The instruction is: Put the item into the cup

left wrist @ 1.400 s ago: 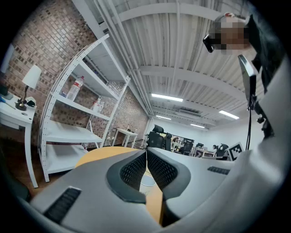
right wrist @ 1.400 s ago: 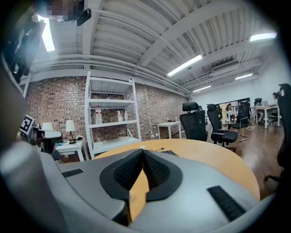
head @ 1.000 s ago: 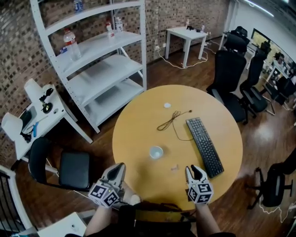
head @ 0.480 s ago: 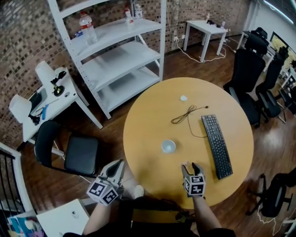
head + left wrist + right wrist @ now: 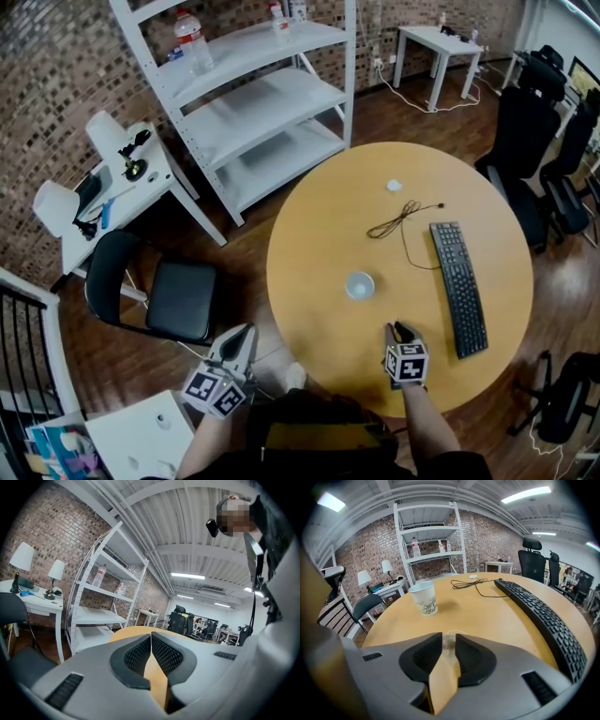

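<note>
The table (image 5: 319, 234) lies under my right gripper (image 5: 401, 330), with the keyboard (image 5: 459, 286) along the gripper's right side. The cup (image 5: 423, 598) stands upright ahead and slightly left of the jaws, well apart from them. A second ago the item (image 5: 449, 641) lay bare on the wood ahead of this tool. Since then I have moved over it, and the jaws are now closing with the small clear piece caught between the pad tips. I judge the pickup is nearly made, leaving the carry to the cup. My left gripper (image 5: 151, 637) hangs off the table edge, jaws together and empty.
</note>
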The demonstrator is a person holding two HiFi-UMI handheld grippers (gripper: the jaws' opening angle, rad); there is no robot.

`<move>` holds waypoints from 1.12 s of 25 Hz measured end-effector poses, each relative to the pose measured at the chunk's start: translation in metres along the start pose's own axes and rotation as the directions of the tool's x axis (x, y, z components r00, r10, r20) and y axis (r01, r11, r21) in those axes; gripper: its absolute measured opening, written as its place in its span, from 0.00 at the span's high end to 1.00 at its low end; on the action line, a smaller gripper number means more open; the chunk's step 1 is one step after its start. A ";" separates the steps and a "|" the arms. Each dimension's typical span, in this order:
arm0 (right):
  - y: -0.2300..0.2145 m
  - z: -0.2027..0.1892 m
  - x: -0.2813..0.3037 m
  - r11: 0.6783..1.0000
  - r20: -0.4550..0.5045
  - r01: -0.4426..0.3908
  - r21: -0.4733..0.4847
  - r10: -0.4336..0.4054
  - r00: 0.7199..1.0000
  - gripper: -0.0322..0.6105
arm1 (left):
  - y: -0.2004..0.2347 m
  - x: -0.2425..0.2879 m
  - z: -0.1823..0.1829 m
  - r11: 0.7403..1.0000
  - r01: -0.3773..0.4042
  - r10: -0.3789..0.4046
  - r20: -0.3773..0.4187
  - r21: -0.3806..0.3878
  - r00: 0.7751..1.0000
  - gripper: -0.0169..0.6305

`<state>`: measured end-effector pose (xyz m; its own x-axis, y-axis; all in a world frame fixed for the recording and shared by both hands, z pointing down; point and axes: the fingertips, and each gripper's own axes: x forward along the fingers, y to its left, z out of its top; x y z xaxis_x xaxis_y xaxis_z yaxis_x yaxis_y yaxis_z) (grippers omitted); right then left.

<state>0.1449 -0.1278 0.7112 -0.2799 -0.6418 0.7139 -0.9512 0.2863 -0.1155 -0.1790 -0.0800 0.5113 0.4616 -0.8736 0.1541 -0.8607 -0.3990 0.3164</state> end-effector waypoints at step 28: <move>0.072 0.153 0.007 0.978 0.209 -0.035 -0.208 0.079 0.975 0.95 | 0.027 -0.018 0.041 0.998 -0.063 0.064 0.189 -0.010 0.980 0.97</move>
<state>0.0540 -0.2205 0.6023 -0.3755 -0.7514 0.5425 -0.8929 0.4501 0.0055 -0.2193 -0.0867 0.4790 0.3567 -0.9342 -0.0058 -0.8859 -0.3402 0.3154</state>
